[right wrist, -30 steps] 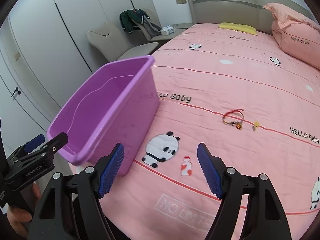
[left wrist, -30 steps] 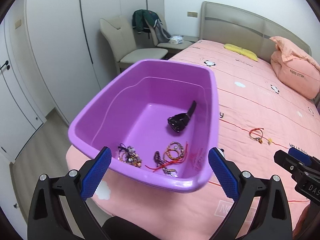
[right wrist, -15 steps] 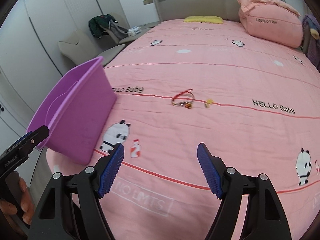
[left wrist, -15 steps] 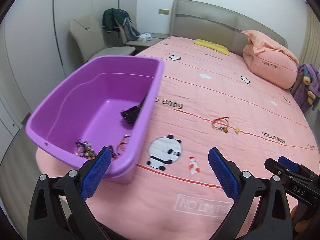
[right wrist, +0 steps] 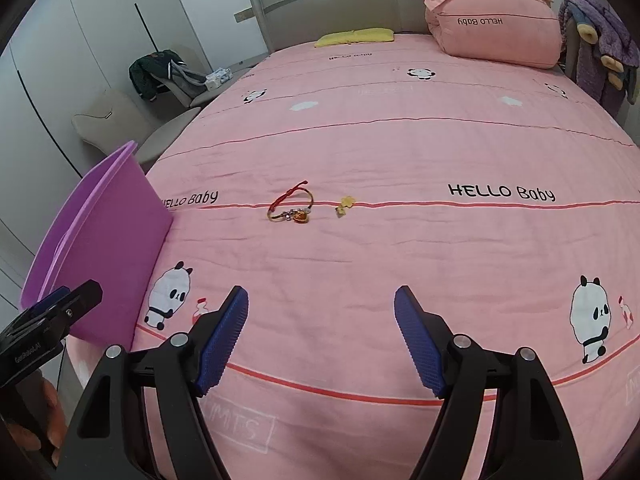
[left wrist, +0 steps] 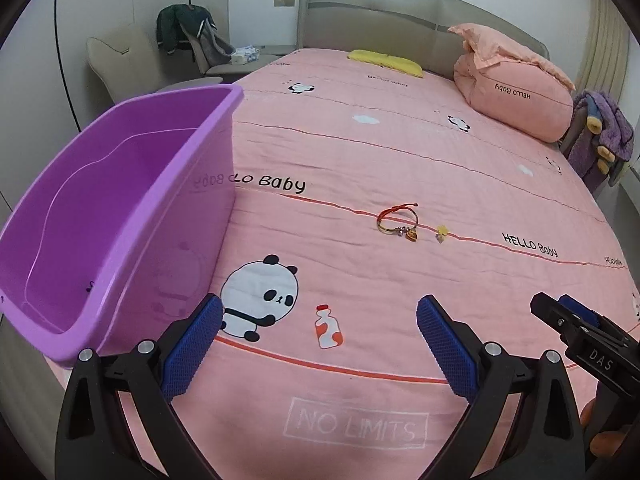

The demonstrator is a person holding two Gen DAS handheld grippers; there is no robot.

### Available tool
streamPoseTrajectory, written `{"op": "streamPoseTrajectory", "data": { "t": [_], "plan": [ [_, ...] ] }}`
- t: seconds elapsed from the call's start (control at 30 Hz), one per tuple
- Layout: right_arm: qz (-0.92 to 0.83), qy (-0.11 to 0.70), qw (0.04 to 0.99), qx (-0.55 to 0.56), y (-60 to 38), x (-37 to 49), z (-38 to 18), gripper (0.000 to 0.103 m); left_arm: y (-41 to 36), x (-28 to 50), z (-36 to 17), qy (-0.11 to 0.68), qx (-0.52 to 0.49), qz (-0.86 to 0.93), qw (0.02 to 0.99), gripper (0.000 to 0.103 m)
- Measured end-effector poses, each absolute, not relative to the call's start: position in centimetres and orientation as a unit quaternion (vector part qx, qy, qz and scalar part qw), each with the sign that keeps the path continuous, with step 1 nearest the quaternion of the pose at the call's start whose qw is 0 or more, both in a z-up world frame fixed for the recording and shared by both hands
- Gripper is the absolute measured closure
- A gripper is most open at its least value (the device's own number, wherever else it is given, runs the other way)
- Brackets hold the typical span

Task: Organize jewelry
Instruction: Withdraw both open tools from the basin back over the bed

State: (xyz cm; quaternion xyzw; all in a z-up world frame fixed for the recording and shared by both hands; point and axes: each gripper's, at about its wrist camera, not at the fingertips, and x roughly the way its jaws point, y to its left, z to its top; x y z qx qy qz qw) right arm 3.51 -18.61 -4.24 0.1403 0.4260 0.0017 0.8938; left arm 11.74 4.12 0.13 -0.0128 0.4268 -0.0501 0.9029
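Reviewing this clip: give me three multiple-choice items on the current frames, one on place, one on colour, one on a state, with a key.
1. Where does the red-cord bracelet lie?
A. in the bin
B. on the bedspread
C. on the chair

2. What colour is the bin?
A. purple
B. green
C. white

3. How does the right gripper stand?
A. shut on the bracelet
B. shut, empty
C. open, empty

Key: 1 B, it lies on the pink bedspread beside a small yellow charm, apart from the bin; 2 A, its walls are purple; 3 C, the blue pads stand apart with only fabric between them.
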Motion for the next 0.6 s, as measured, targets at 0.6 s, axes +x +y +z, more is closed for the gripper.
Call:
{"op": "streamPoseTrajectory", "data": {
  "t": [0.6],
  "plan": [
    [0.013, 0.441, 0.888, 0.127, -21.3, 14.0, -11.7, 0.031, -2.6, 22.8, -8.5, 0.444, -0.013, -0.045, 0.895, 0.007]
  ]
}}
